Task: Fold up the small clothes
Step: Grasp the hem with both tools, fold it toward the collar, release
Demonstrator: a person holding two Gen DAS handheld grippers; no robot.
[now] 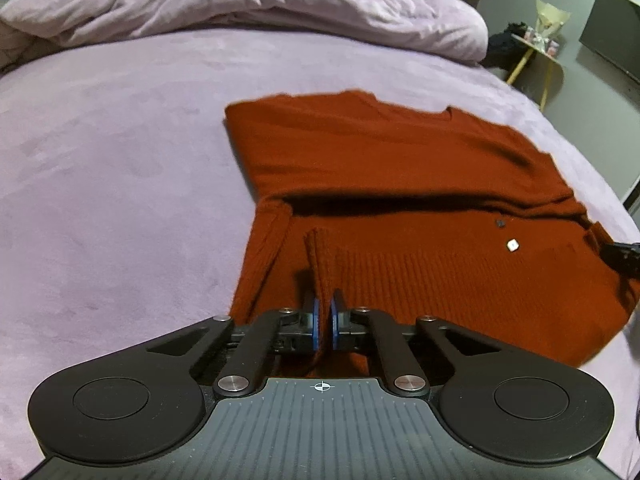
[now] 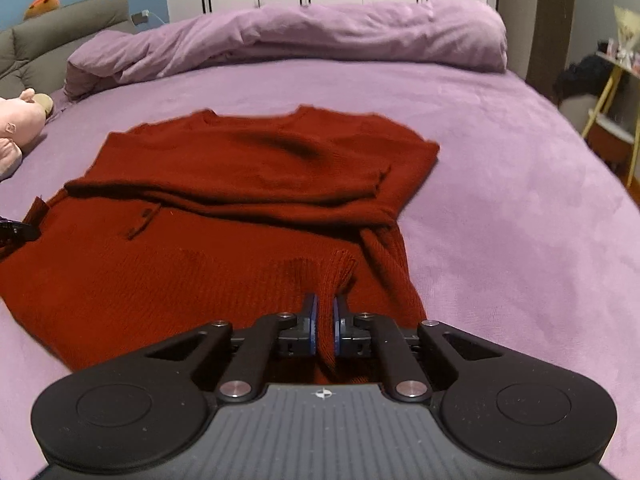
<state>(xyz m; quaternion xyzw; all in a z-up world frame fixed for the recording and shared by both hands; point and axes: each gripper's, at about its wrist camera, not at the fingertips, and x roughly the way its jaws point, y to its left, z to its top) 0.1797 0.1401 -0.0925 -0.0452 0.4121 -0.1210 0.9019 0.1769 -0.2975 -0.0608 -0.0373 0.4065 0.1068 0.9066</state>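
A rust-red sweater (image 1: 400, 200) lies spread flat on a bed covered with a lilac sheet (image 1: 120, 180), its sleeves folded across the body so that they form a dark ridge running side to side through the middle of the garment. The neckline points toward twelve o'clock in both wrist views, and the ribbed hem lies nearest the cameras at six o'clock.

The left gripper (image 1: 325, 312) is clenched on the hem near the sweater's left corner — a narrow pinch of ribbed knit stands up between its blue pads and runs back under the tool. The right gripper (image 2: 325, 314) is clamped the same way on the hem near the right corner, with a bunched fold of knit rising just ahead of its fingers at about one o'clock. Each tool shows at the edge of the other's view as a small dark shape: the right one at three o'clock from the left wrist, the left one at nine o'clock from the right wrist.

A small white tag (image 1: 512, 245) and a darker speck beside it sit on the sweater's front toward two o'clock from the left gripper.

At twelve o'clock a rumpled lilac duvet (image 2: 300, 36) is heaped across the far side of the bed. A pink soft toy (image 2: 16, 128) (only partly in frame) rests at the bed's edge at ten o'clock in the right wrist view — beyond it, a grey headboard (image 2: 60, 32). A yellow-legged side table (image 1: 536, 56) stands off the bed at two o'clock.
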